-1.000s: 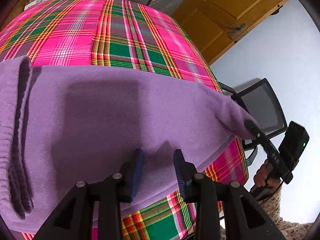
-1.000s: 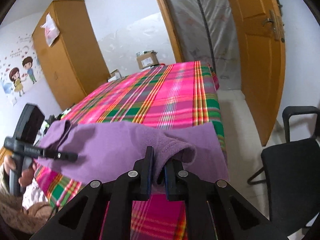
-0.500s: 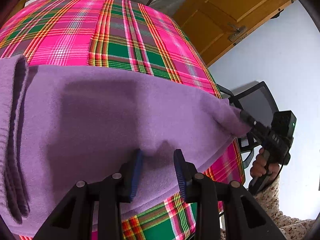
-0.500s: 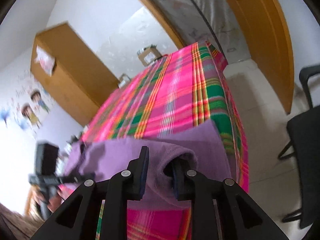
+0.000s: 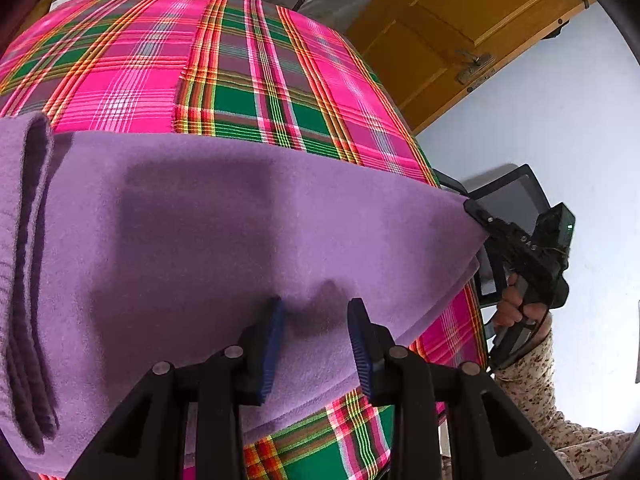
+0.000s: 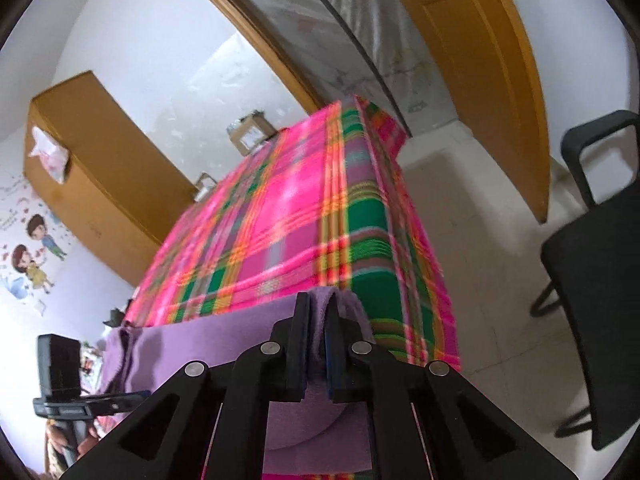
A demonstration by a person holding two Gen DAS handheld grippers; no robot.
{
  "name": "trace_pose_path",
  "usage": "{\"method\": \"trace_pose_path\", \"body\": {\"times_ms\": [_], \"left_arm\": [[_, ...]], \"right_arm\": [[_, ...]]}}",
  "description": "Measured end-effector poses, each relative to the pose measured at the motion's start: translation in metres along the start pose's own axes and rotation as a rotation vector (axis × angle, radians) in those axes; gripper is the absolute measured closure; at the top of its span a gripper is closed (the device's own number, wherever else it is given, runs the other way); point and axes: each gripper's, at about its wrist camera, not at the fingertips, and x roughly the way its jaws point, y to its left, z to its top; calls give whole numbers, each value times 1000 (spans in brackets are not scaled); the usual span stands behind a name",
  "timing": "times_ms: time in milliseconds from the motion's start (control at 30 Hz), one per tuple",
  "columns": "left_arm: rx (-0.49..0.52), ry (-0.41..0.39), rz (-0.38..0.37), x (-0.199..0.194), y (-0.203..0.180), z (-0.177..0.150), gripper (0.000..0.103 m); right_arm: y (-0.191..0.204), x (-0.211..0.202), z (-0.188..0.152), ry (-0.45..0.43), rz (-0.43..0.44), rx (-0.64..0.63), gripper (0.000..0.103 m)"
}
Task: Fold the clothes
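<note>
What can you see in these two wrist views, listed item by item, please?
Purple garment: one, purple, spread over the near end of the table.
Plaid tablecloth: one, pink and green, covering the table.
Cardboard boxes: two, brown, at the table's far end.
Office chair: one, black, on the floor right of the table.
Wooden door: one, orange-brown, open.
Wardrobe: one, orange-brown, against the left wall.
Cartoon wall stickers: several, multicoloured, left wall.
Left gripper: black, open above the garment.
Right gripper: black, shut on the garment's corner.
</note>
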Motion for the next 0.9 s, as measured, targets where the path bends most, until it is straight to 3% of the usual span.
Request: {"method": "trace_pose_path", "body": {"times_ms": [233, 400, 433, 600, 767, 900], "left_arm": [[40, 13, 1, 3, -10, -4, 69], [66, 31, -6, 6, -17, -4, 69], [78, 35, -1, 8, -21, -5, 69], [157, 38, 60, 13, -37, -9, 69], [258, 41, 157, 18, -56, -14, 69], [309, 45, 219, 22, -63, -14, 69]], "right_arm": [[-2, -5, 0, -8, -4, 14, 90], [-5, -23, -5, -36, -21, 9, 75], [-6, -25, -7, -33, -21, 6, 69], [-6, -27, -21, 7, -32, -26, 66], [1, -23, -32, 45, -59, -86, 66], [8, -24, -36, 42, -71, -129, 89]]}}
